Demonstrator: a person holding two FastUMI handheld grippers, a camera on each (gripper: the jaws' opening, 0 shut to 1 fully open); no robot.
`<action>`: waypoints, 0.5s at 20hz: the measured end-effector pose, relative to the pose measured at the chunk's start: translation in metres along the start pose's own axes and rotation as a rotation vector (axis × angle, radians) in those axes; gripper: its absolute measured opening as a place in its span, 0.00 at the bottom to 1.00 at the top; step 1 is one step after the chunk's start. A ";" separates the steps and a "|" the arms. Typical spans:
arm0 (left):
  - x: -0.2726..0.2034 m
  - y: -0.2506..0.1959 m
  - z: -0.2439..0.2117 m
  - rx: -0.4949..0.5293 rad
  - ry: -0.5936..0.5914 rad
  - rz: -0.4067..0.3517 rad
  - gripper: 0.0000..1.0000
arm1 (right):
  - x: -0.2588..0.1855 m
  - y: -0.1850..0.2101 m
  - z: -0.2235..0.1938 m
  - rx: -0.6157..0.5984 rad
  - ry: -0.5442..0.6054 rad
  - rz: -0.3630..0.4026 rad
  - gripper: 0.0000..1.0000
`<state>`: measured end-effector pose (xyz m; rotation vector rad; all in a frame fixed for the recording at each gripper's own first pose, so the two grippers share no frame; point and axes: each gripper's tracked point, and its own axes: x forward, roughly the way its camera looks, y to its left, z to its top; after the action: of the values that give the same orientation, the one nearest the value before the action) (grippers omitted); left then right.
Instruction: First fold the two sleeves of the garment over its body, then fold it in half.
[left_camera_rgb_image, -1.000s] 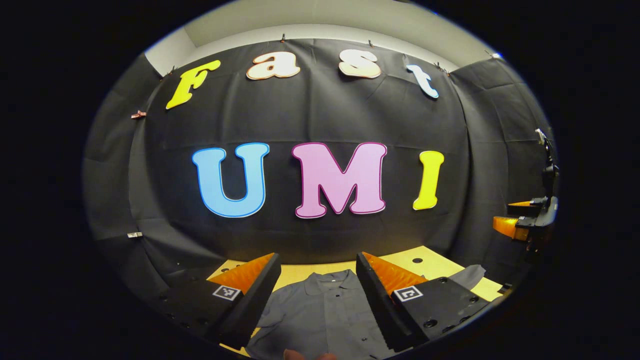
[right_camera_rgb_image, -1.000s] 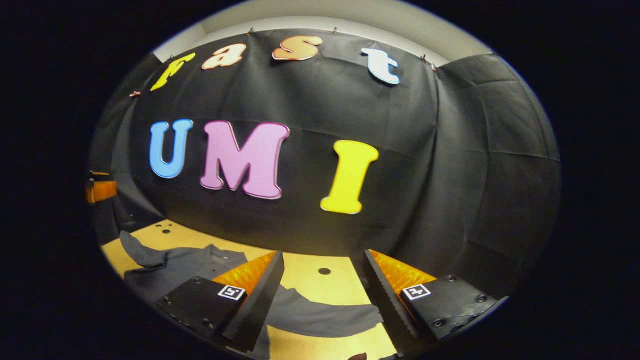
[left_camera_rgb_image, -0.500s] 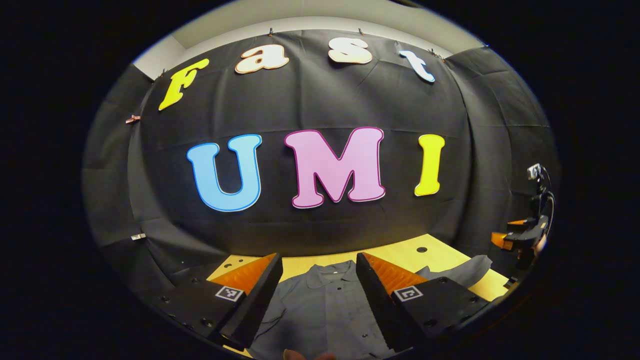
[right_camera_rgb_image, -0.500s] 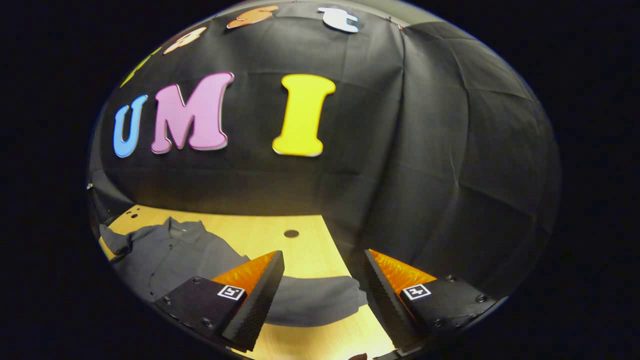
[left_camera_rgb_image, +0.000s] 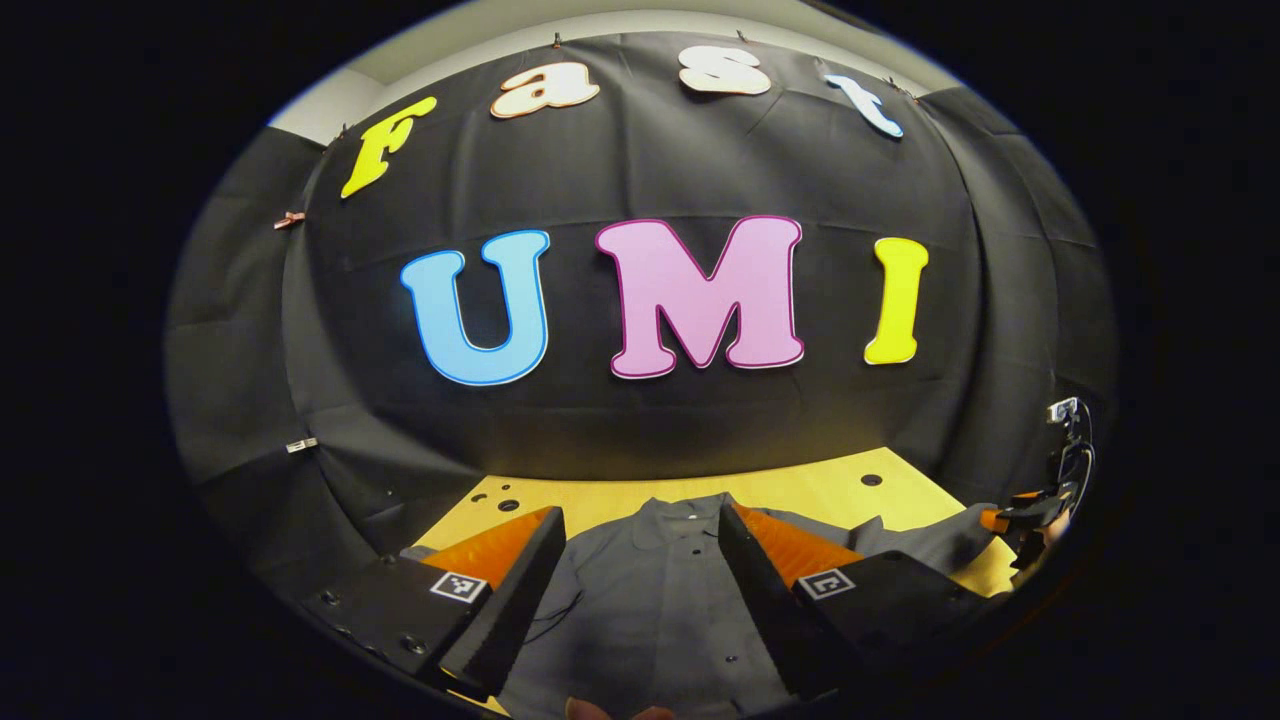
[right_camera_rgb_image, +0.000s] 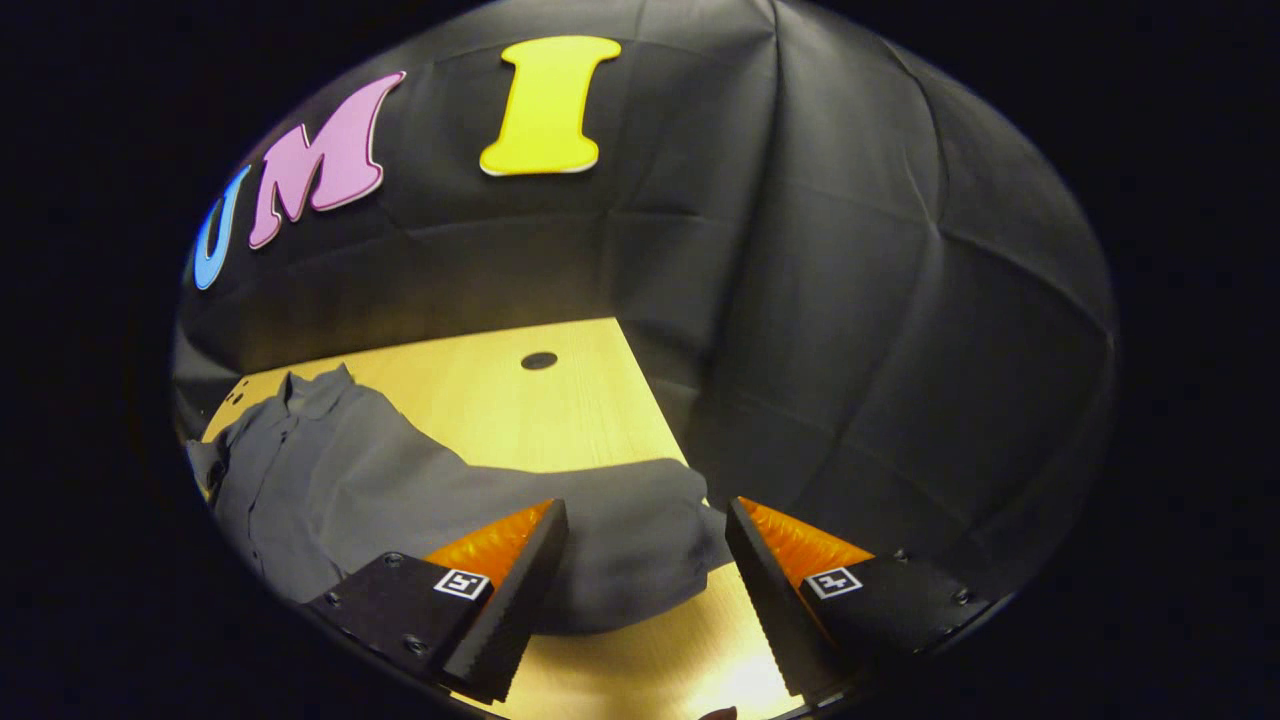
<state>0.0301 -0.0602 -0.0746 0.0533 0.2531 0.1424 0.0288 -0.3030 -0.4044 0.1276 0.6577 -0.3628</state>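
Note:
A grey button-up shirt (left_camera_rgb_image: 650, 610) lies flat on the wooden table (left_camera_rgb_image: 800, 490), collar toward the booth wall. My left gripper (left_camera_rgb_image: 640, 520) hovers open above its chest. In the left gripper view the right gripper (left_camera_rgb_image: 1030, 515) appears small at the far right, over the end of one sleeve (left_camera_rgb_image: 940, 545). In the right gripper view the shirt (right_camera_rgb_image: 300, 480) stretches to the left and that sleeve (right_camera_rgb_image: 620, 540) lies spread across the table. My right gripper (right_camera_rgb_image: 645, 510) is open, its fingers straddling the sleeve's cuff end from just above.
The table (right_camera_rgb_image: 520, 400) has a round hole (right_camera_rgb_image: 539, 360) near the back and ends close to the black cloth wall on the right. More holes (left_camera_rgb_image: 508, 505) mark the table's far left corner.
The right gripper has tilted down and moved closer to the sleeve's cuff, which now lies between its fingers. The left gripper has dipped slightly toward the shirt's chest.

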 end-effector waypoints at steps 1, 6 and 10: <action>0.000 0.001 -0.002 -0.001 0.003 0.013 0.97 | 0.006 -0.002 -0.009 0.003 0.019 0.000 0.98; 0.001 0.003 -0.007 0.010 0.031 0.055 0.97 | 0.028 -0.007 -0.039 -0.011 0.089 0.005 0.98; 0.003 0.012 -0.013 0.005 0.054 0.085 0.97 | 0.040 -0.003 -0.051 -0.006 0.123 0.013 0.98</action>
<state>0.0278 -0.0478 -0.0874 0.0649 0.3052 0.2281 0.0277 -0.3052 -0.4692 0.1488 0.7788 -0.3427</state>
